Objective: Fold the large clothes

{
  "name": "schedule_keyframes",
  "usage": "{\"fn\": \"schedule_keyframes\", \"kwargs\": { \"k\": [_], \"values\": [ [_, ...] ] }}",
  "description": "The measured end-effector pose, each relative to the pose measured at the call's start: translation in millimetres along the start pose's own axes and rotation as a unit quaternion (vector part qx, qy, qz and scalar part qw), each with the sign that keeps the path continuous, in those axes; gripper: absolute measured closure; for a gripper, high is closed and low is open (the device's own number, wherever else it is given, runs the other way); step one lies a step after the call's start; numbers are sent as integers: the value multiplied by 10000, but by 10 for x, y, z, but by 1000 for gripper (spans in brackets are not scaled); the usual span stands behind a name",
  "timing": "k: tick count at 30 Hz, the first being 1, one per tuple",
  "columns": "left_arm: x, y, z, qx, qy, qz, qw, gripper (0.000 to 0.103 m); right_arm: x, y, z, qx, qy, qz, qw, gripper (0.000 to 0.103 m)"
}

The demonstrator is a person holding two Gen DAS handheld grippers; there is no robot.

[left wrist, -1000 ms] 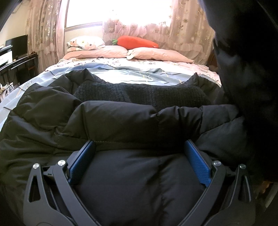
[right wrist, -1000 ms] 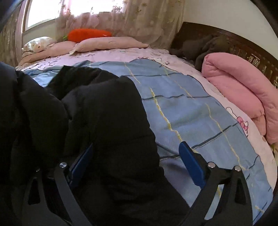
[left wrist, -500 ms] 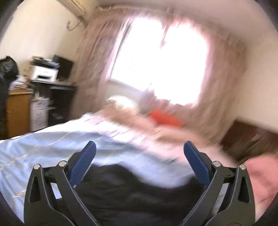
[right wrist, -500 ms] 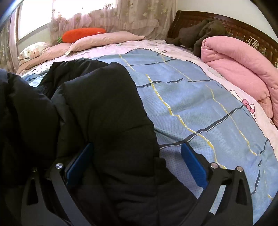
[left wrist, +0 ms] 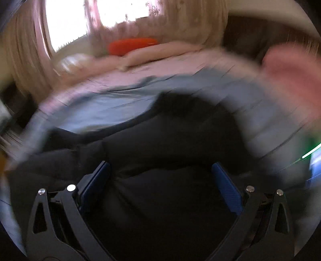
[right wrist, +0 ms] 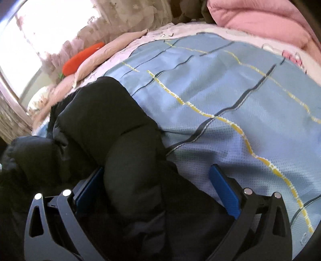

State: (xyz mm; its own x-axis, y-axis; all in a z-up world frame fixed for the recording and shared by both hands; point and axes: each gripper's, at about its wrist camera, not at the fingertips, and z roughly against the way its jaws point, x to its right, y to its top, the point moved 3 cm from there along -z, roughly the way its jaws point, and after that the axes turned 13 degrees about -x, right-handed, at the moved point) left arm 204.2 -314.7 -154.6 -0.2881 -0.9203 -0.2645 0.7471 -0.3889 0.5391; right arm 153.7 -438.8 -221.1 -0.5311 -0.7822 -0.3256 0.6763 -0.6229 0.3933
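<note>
Black puffer jacket (right wrist: 112,140) at lower left on blue bedspread (right wrist: 230,96) striped yellow and dark; orange carrot pillow (right wrist: 80,58) upper left; pink quilt (right wrist: 260,18) upper right.

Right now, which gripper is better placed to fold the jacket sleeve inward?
Right gripper: open, already straddling the black jacket sleeve. The left gripper view is motion-blurred over the body.

Bare blue checked bedspread (right wrist: 230,96) right of puffy black down jacket (right wrist: 112,128): passable. Folded pink quilt (right wrist: 260,22) blocks far right edge; pillows (right wrist: 112,50) far end.
</note>
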Motion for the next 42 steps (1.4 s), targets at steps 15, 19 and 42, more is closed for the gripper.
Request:
{"fn": "schedule_keyframes", "kwargs": {
  "k": [15,19,42],
  "values": [
    [-1341,-631,209,705,-470,1716,9815,5,-145,-18,-59,124,-343,367,9987,1],
    [-1629,-700,-104,472,-471,1867,9802,2,-156,-21,-75,180,-407,341,9984,1],
    [-2571,-1122,-278,-138,-933,2363,9671,2,-1476,-602,510,715,-805,1466,9833,1]
  ]
}}
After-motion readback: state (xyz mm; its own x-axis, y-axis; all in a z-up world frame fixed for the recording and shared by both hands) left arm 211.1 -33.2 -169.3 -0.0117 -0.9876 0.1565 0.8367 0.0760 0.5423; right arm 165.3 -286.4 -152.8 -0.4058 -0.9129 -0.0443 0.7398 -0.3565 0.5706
